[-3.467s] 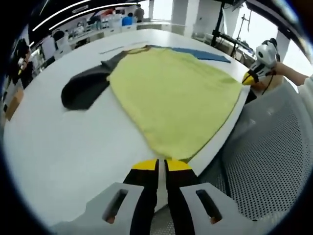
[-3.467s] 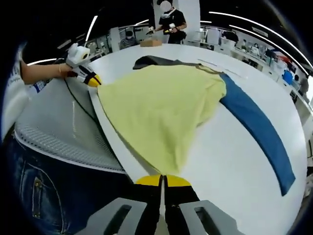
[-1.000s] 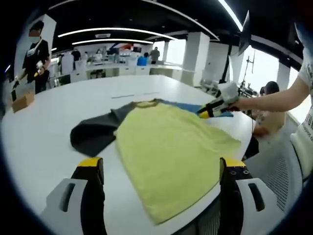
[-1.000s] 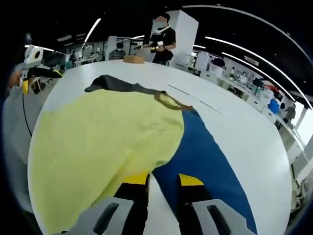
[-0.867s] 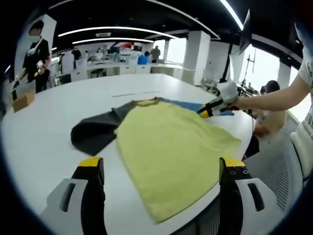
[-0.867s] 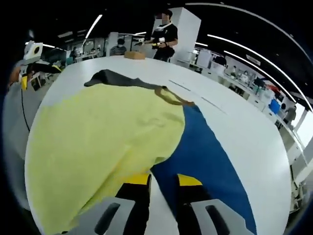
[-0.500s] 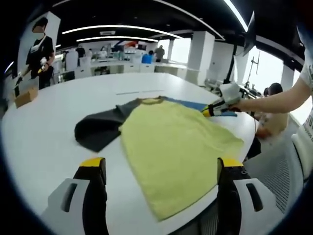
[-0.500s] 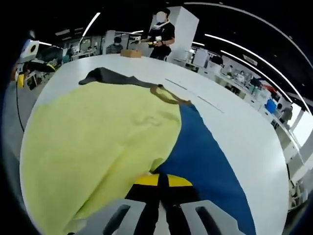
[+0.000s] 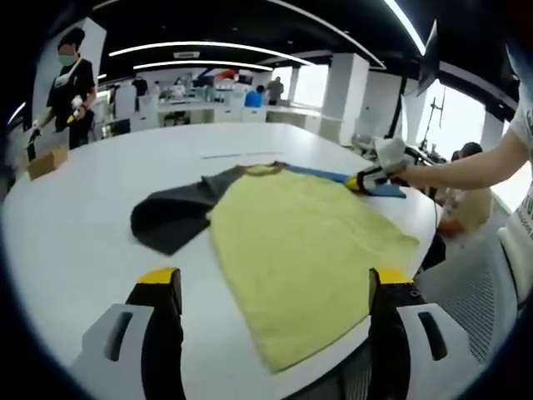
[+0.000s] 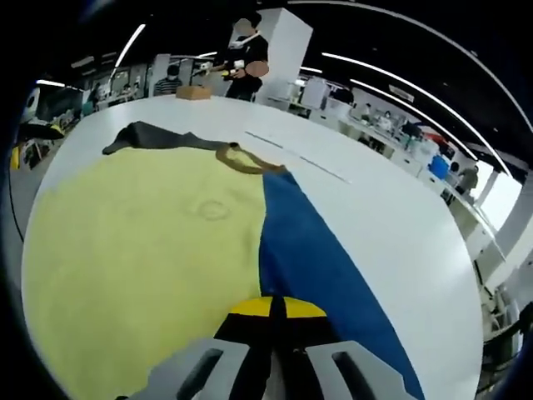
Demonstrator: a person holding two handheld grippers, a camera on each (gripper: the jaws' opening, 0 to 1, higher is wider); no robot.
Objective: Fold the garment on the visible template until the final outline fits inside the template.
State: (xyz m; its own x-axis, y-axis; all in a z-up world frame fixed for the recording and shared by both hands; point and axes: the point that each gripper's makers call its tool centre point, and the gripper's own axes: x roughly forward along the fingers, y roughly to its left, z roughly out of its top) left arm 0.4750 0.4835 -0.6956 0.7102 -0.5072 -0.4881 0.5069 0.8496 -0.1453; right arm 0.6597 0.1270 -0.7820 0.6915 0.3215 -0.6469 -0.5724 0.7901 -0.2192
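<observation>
The right hand-held gripper (image 10: pixel 271 310) has its yellow-tipped jaws pressed together at the seam where the yellow body of the garment (image 10: pixel 133 250) meets its blue sleeve (image 10: pixel 321 267). It looks clenched on that edge of cloth, though the pinch itself is hidden beneath the tips. In the left gripper view the same right hand-held gripper (image 9: pixel 360 180) sits low on the far right side of the shirt, a person's arm reaching in behind it, which fits a grip taken at the sleeve in order to fold it inward.

The left hand-held gripper (image 9: pixel 271 287) is released, its jaws spread wide and apart from the cloth, with the near hem of the garment (image 9: pixel 300 250) lying between them further out. Held back like this, it probably waits while the other side is worked.

The garment lies flat on the round white surface (image 9: pixel 75 233), yellow body towards the near edge, where the hem reaches close to the rim. Beyond the body, a dark grey sleeve (image 9: pixel 171 215) spreads out to the left and the blue sleeve (image 9: pixel 333 177) to the right, with the collar (image 10: pixel 250 164) at the far end. I cannot make out a template outline under the cloth. Both sleeves are still spread, so the folding seems at an early stage.

Further off, a person in dark clothes (image 9: pixel 67 83) stands beside a cardboard box (image 9: pixel 48 160).
</observation>
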